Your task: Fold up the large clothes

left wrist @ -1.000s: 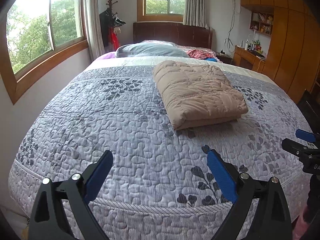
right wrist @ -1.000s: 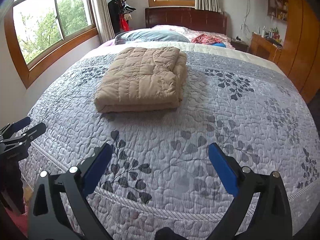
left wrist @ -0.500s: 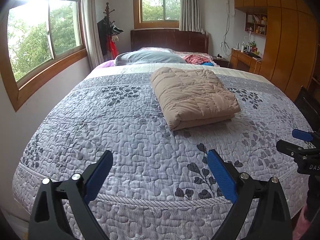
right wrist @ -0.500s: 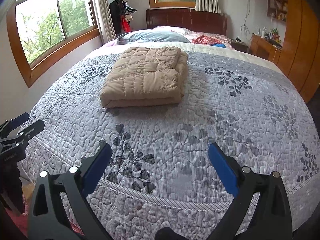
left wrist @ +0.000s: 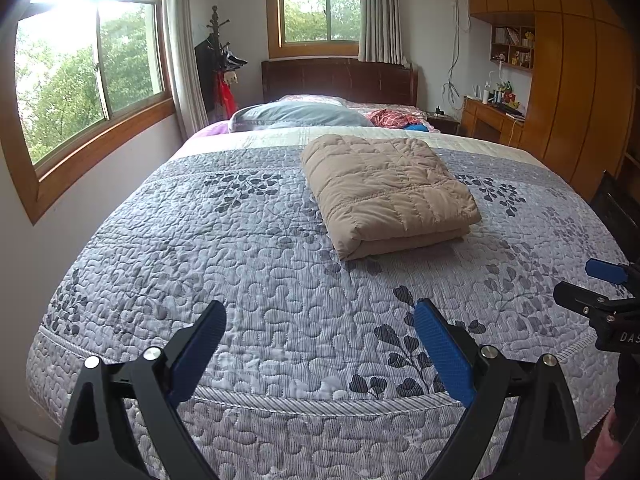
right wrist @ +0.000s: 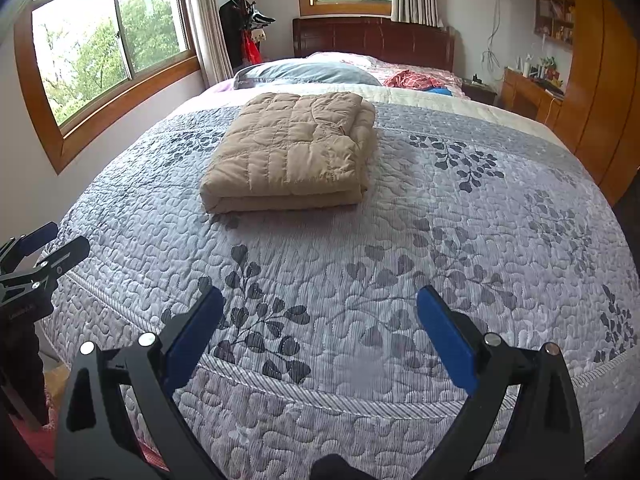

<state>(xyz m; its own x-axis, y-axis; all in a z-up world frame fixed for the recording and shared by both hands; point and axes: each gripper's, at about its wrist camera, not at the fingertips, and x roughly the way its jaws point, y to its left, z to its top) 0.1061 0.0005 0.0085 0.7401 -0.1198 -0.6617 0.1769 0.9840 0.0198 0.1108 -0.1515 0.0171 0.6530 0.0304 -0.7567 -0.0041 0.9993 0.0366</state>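
One tan quilted jacket (left wrist: 384, 188) folded flat, bedspread (left wrist: 260, 272) beneath, both jaws spread, empty

Daylit bedroom: quilted bed (left wrist: 248, 264), wood-framed windows (left wrist: 92, 80), wooden wardrobe (left wrist: 576, 92).

Home bedroom. Ahead of the tool: double bed w/ grey leaf-print quilted bedspread (left wrist: 248, 264), dark wood headboard (left wrist: 340, 80) at far end, grey pillow (left wrist: 296, 116) and red checked cloth (left wrist: 390, 117) below it, folded tan padded garment (left wrist: 384, 188) lying mid-bed. Left of tool: wood-framed window (left wrist: 92, 80) w/ trees outside, curtain (left wrist: 180, 52), coat stand (left wrist: 218, 60) w/ clothes in far corner; 2nd window (left wrist: 320, 8) above headboard; right: wood wardrobe (left wrist: 580, 92), shelf niche (left wrist: 512, 48) w/ small items, cluttered desk (left wrist: 492, 120).
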